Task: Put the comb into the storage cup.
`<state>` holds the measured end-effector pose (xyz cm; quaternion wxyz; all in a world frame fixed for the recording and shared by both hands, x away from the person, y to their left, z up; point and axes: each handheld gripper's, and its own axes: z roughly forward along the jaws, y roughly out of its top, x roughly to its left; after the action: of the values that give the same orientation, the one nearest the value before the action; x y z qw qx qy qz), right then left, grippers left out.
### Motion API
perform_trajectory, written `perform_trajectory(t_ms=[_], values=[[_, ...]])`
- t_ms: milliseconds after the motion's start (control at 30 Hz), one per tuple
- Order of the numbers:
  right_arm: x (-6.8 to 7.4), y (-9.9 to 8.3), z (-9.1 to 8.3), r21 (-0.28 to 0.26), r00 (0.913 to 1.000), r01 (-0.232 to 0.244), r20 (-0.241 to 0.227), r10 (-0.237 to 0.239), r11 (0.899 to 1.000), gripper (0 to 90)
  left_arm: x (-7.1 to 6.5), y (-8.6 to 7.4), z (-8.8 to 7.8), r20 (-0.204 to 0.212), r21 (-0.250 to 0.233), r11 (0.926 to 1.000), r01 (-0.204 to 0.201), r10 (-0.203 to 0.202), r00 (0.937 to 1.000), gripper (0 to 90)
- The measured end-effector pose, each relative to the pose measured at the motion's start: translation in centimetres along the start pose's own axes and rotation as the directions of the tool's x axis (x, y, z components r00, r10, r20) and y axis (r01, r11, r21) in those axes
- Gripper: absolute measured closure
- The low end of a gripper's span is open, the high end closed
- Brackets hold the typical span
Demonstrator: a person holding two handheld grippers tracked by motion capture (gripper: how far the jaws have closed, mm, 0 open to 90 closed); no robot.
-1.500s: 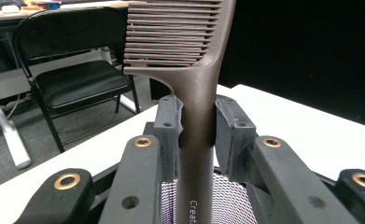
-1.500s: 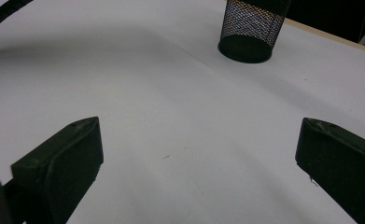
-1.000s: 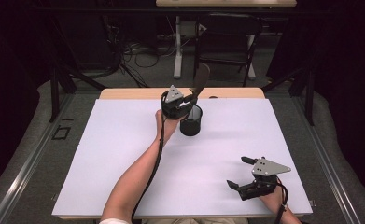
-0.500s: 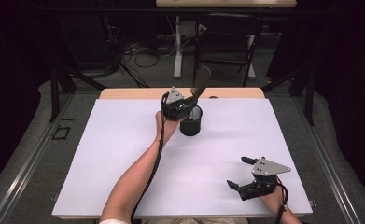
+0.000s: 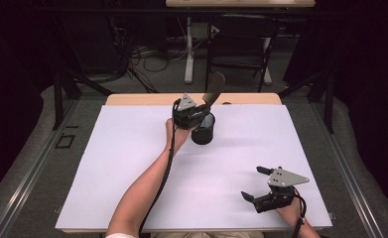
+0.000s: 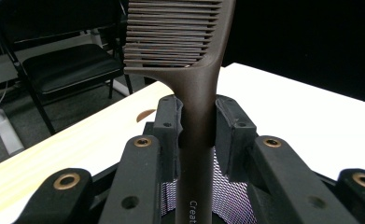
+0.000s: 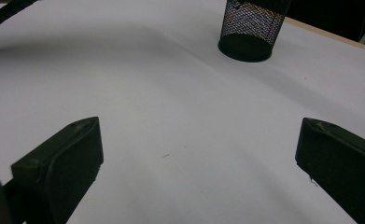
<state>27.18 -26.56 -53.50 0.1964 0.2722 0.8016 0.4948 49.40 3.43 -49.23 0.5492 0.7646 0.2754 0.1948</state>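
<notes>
Left claw (image 6: 196, 123) grips brown comb (image 6: 189, 51) handle, teeth end up, over mesh cup (image 5: 203, 130).

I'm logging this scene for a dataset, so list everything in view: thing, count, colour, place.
comb: one, dark brown, held by its handle over the mesh cup, teeth end up
mesh cup: one, black, far middle of the table
table: one, white top with a pale wood far edge
folding chair: one, black, on the floor beyond the table
left gripper: one, black, jaws shut on the comb handle
right gripper: one, black, jaws wide apart, near right of the table
forearms: two, entering from the near edge
</notes>
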Motion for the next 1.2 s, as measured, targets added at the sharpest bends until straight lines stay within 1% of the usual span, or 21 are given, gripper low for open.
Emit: perform_trajectory(t_ms=[167, 300, 400, 467, 933, 1200], values=[[-0.01, 0.0, -0.01, 0.0, 1.0, -0.001, 0.001, 0.001, 1.0, 0.6, 0.0, -0.21, -0.01, 0.002, 0.022, 0.9996, -0.014, 0.014, 0.9999, 72.1], [0.0, 0.0, 0.0, 0.0, 1.0, 0.0, 0.0, 0.0, 1.0, 0.6, 0.02, -0.29, 0.01, 0.004, 0.024, 0.9996, -0.011, 0.011, 0.9999, 72.1], [0.0, 0.0, 0.0, 0.0, 1.0, -0.001, 0.001, 0.001, 1.0, 0.6, -0.06, -0.25, 0.06, 0.007, 0.031, 0.9993, -0.022, 0.022, 0.9997, 72.1], [0.0, 0.0, 0.0, 0.0, 1.0, 0.0, 0.001, 0.0, 1.0, 0.6, -0.14, -0.3, 0.16, 0.006, 0.024, 0.9994, -0.024, 0.024, 0.9997, 72.1], [-0.01, -0.01, 0.0, 0.0, 1.0, 0.0, 0.002, 0.0, 1.0, 0.6, -0.29, -0.63, 0.46, 0.008, 0.057, 0.9978, -0.034, 0.034, 0.9994, 71.9], [-0.01, -0.01, 0.0, 0.0, 1.0, -0.002, 0.002, 0.002, 1.0, 0.6, -0.3, -0.71, 0.54, 0.006, 0.065, 0.9972, -0.036, 0.036, 0.9993, 71.8]])
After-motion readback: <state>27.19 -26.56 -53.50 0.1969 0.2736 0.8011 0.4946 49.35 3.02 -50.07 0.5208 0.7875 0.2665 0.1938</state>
